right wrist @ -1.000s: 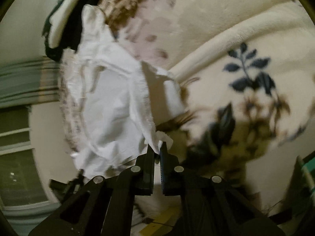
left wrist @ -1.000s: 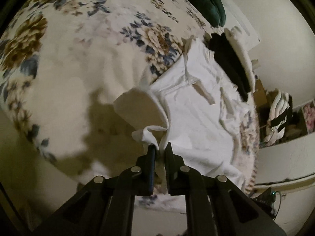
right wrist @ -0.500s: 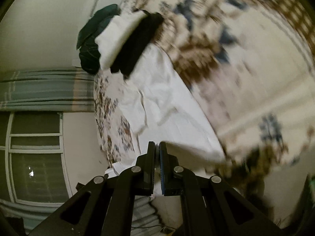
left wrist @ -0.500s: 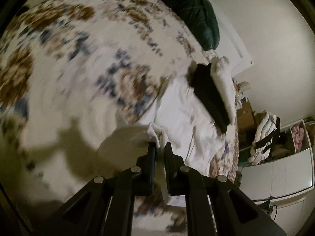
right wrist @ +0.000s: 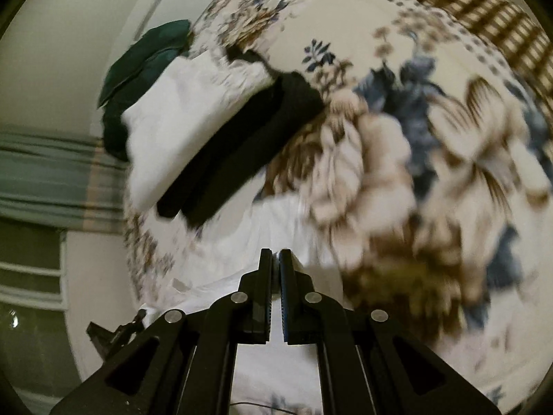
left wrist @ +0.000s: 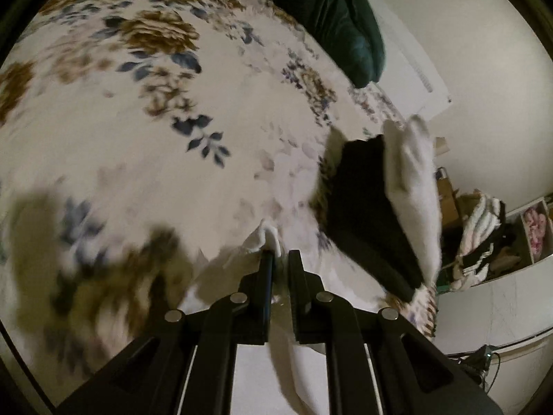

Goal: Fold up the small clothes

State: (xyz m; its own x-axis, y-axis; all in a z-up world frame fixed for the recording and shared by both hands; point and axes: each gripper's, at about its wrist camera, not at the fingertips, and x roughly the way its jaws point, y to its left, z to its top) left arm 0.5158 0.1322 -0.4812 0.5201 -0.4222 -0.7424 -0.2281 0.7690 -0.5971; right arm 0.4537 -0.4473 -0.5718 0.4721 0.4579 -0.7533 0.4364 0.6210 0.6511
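- The left gripper (left wrist: 280,255) has its jaws pinched on a bunched corner of the white garment (left wrist: 266,238), which drapes down beneath it.
- The right gripper (right wrist: 275,254) has its jaws pressed together on the same white garment (right wrist: 273,228), whose cloth spreads over the floral bedspread (right wrist: 432,159).
- Farther back, a folded black garment (right wrist: 242,148) lies touching a folded white one (right wrist: 186,121).
- Beyond these sits a dark green pillow (left wrist: 331,14).

Left wrist view close above the floral bedspread (left wrist: 145,159), facing its far pillow end, right wrist view equally low, both sharing the black-and-white clothes stack (left wrist: 376,207) (right wrist: 207,131)
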